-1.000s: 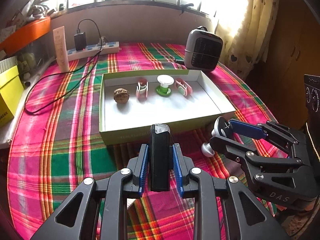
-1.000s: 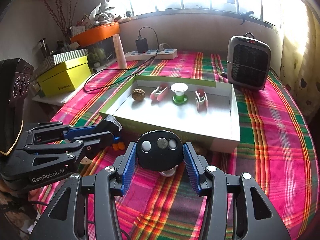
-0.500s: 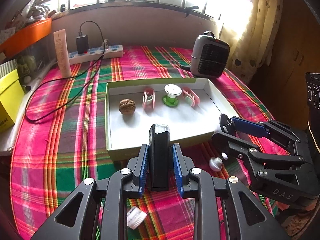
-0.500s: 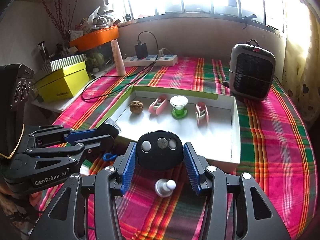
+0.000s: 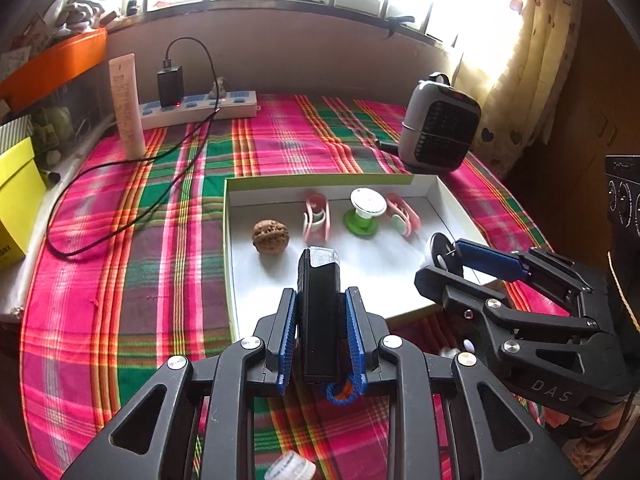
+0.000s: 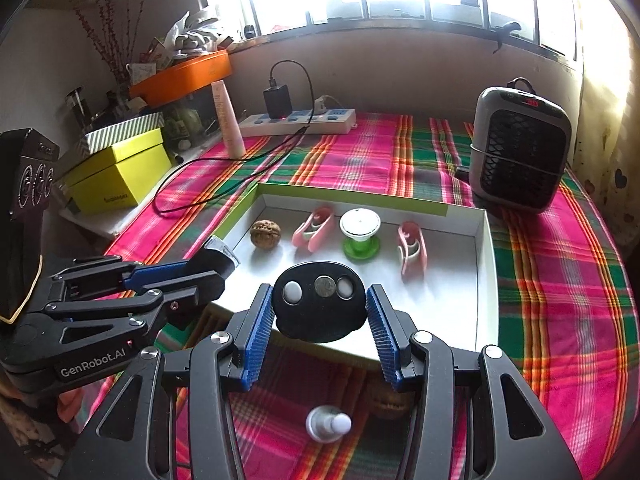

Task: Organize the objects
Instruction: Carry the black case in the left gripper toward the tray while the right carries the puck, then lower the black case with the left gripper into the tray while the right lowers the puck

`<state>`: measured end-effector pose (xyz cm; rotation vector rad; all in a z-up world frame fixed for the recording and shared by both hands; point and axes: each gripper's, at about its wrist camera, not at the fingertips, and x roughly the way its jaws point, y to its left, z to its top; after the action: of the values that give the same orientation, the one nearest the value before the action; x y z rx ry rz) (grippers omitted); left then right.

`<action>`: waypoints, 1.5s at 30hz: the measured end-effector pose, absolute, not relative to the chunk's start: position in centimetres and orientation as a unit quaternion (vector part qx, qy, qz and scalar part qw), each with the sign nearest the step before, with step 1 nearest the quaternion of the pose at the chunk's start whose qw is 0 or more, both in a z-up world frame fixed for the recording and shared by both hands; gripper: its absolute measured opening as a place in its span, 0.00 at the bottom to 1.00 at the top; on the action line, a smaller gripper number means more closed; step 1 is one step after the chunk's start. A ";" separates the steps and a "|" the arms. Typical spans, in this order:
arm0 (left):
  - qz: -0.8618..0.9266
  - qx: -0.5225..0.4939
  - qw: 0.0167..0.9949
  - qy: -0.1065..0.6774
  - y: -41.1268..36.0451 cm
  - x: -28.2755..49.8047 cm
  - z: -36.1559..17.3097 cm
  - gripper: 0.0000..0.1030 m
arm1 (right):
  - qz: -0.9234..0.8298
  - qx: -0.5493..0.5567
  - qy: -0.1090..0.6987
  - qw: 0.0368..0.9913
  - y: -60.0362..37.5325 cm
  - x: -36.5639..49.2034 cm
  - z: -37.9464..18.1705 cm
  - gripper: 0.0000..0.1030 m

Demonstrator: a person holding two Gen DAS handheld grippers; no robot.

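My left gripper [image 5: 320, 304] is shut on a black rectangular device [image 5: 318, 312] with a clear top and holds it above the near edge of the white tray [image 5: 452, 204]. My right gripper [image 6: 320, 308] is shut on a black oval disc [image 6: 318, 304] with three round spots, also over the tray's near rim [image 6: 486, 280]. In the tray lie a walnut [image 5: 271, 237], a pink clip [image 5: 316, 220], a white-and-green spool [image 5: 366, 212] and a second pink clip [image 5: 402, 216]. The right gripper [image 5: 444, 256] shows in the left wrist view, the left gripper [image 6: 216, 258] in the right wrist view.
On the plaid cloth in front of the tray lie a small silver-and-white knob [image 6: 328, 424], a second walnut [image 6: 390, 404], a blue-orange loop [image 5: 340, 392] and a white cap [image 5: 290, 470]. A heater [image 6: 520, 156], power strip [image 6: 300, 120], tube [image 5: 128, 106] and yellow box [image 6: 120, 178] stand around.
Both grippers have lifted and moved forward over the tray's near edge, each still holding its object. The knob and other loose items now lie farther below and behind the fingers.
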<state>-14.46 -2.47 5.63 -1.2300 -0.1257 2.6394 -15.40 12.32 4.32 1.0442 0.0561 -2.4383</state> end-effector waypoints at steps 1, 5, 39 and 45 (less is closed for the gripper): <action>0.900 -0.420 0.113 -0.043 -2.5 -14.7 5.6 0.22 | -0.891 0.385 0.020 0.241 12.2 -15.7 4.2 0.47; 0.897 -0.423 0.113 -0.050 -2.7 -15.6 5.5 0.22 | -0.888 0.392 0.017 0.239 12.0 -16.6 3.7 0.47; 0.882 -0.451 0.126 -0.050 -3.3 -17.8 3.5 0.31 | -0.874 0.424 0.013 0.236 11.4 -19.9 1.4 0.47; 0.882 -0.452 0.124 -0.048 -3.3 -17.8 3.4 0.31 | -0.872 0.426 0.018 0.239 11.1 -20.2 1.3 0.47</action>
<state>-17.81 -3.32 3.40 -1.3170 -0.1391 2.5713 -20.18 11.10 1.28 1.1670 0.0505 -2.3897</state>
